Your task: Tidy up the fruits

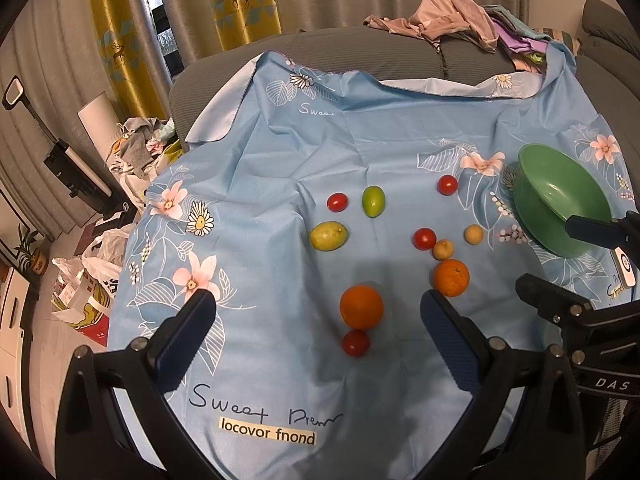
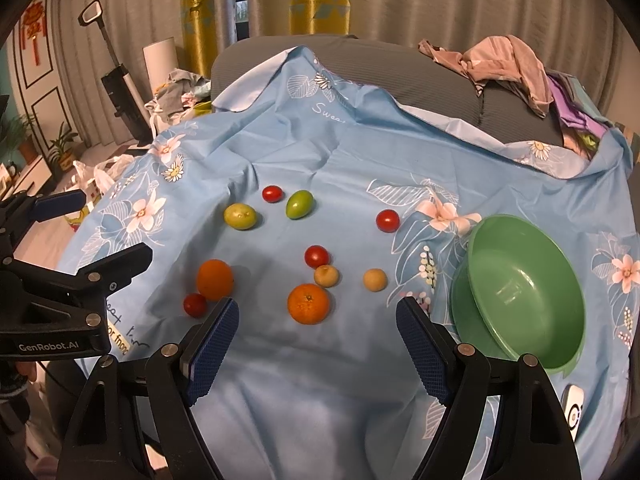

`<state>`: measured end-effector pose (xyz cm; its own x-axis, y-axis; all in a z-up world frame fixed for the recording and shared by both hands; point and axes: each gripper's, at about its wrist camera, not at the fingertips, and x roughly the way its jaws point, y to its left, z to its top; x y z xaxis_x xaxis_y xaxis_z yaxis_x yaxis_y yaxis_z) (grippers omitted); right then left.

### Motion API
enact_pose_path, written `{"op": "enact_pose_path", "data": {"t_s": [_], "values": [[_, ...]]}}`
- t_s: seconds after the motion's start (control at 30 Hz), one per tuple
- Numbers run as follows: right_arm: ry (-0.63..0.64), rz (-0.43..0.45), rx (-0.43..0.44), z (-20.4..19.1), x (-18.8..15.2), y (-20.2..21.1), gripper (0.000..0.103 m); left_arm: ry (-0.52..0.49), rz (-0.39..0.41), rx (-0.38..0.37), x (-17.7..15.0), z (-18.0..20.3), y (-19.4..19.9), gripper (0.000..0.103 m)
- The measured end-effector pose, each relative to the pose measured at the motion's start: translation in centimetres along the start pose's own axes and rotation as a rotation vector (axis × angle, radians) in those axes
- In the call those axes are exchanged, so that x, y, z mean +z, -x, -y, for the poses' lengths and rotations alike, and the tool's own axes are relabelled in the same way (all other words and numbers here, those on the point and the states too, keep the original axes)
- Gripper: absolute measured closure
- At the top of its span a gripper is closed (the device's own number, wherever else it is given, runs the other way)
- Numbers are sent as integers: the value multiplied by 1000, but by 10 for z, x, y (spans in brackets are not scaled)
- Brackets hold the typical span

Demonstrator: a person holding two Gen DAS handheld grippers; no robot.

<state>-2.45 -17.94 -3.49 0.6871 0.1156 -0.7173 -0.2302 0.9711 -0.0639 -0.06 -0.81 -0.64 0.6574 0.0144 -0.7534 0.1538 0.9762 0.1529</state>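
Both handheld tools are held spread wide above a pale blue floral bedsheet (image 2: 304,380), nothing gripped in either. The right gripper (image 2: 318,314) is seen with a round, dimpled orange citrus fruit (image 2: 308,303) lying just ahead, nearly centred between its blue-padded fingers (image 2: 420,356). The left gripper (image 1: 318,308) is similarly lined up on a second smooth orange fruit (image 1: 361,306), a small red cherry tomato (image 1: 355,342) touching its near side. Further out, two small tan round fruits (image 2: 326,275) and more red tomatoes are scattered, and beyond them two oval green fruits (image 2: 299,204), their long axes roughly upright in the right view. The stacked green plastic bowls (image 2: 560,360), empty, are set to the right, so the right-hand tool is judged nearer for any drop.
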Motion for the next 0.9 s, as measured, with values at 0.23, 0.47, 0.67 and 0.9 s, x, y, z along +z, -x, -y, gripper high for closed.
{"op": "enact_pose_path", "data": {"t_s": [0.23, 0.47, 0.67, 0.9], "values": [[-2, 0, 1, 1, 0, -1, 21, 13, 3, -32, -3, 0, 1, 0], [-8, -24, 50, -3, -16, -13, 21, 94, -10, -228, -23, -11, -16, 0], [18, -68, 106, -4, -33, -32, 21, 75, -78, -290, -43, -20, -31, 2], [-37, -85, 166, 4, -42, -56, 21, 81, -61, -358, -49, -21, -48, 11]]}}
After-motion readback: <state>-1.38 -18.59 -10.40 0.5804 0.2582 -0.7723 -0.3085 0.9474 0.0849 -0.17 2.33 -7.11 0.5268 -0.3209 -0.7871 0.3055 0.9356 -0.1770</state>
